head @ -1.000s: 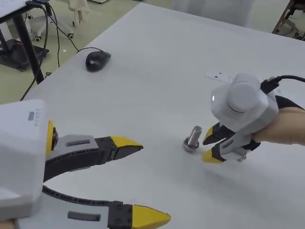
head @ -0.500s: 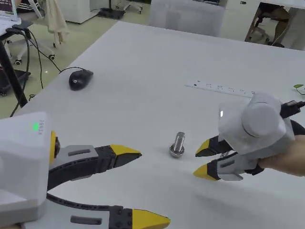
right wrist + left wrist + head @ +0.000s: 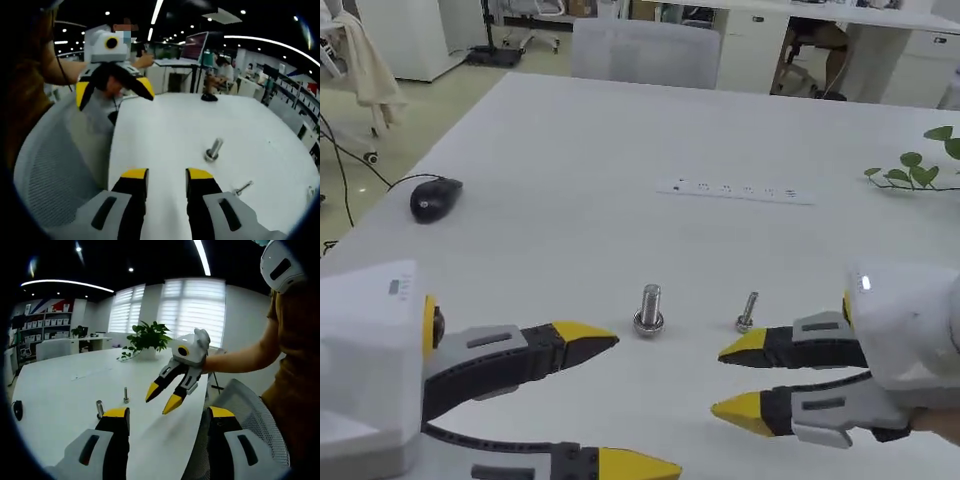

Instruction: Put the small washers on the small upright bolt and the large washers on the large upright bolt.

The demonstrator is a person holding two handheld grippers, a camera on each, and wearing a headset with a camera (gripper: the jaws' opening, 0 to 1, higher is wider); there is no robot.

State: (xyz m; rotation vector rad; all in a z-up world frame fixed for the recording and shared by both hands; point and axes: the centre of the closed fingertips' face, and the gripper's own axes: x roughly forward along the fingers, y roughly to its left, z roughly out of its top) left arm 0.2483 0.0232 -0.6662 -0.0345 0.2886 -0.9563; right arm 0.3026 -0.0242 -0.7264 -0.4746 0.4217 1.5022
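Two bolts stand head-down on the white table (image 3: 620, 150): a large bolt (image 3: 649, 309) and, to its right, a thin small bolt (image 3: 747, 312). My left gripper (image 3: 615, 400) hovers at the lower left, jaws wide open and empty, short of the large bolt. From the lower right, my right gripper (image 3: 732, 378) points left, open and empty, its upper tip just below the small bolt. The left gripper view has its own jaws (image 3: 167, 415), the large bolt (image 3: 100, 408), the small bolt (image 3: 126, 395) and the right gripper (image 3: 162, 399). The right gripper view has its own jaws (image 3: 166, 175), both bolts (image 3: 214, 150) (image 3: 242, 188) and the left gripper (image 3: 112, 90).
A black mouse (image 3: 435, 197) lies at the table's left edge, its cable running off. A white power strip (image 3: 735, 190) lies behind the bolts. Plant leaves (image 3: 920, 170) reach in from the right. A chair (image 3: 640, 50) stands at the far edge, a mesh chair (image 3: 55, 165) at the near side.
The head camera has tilted up. My right gripper has drawn back from beside the large bolt toward the lower right, and the small bolt now shows. The left gripper has hardly moved.
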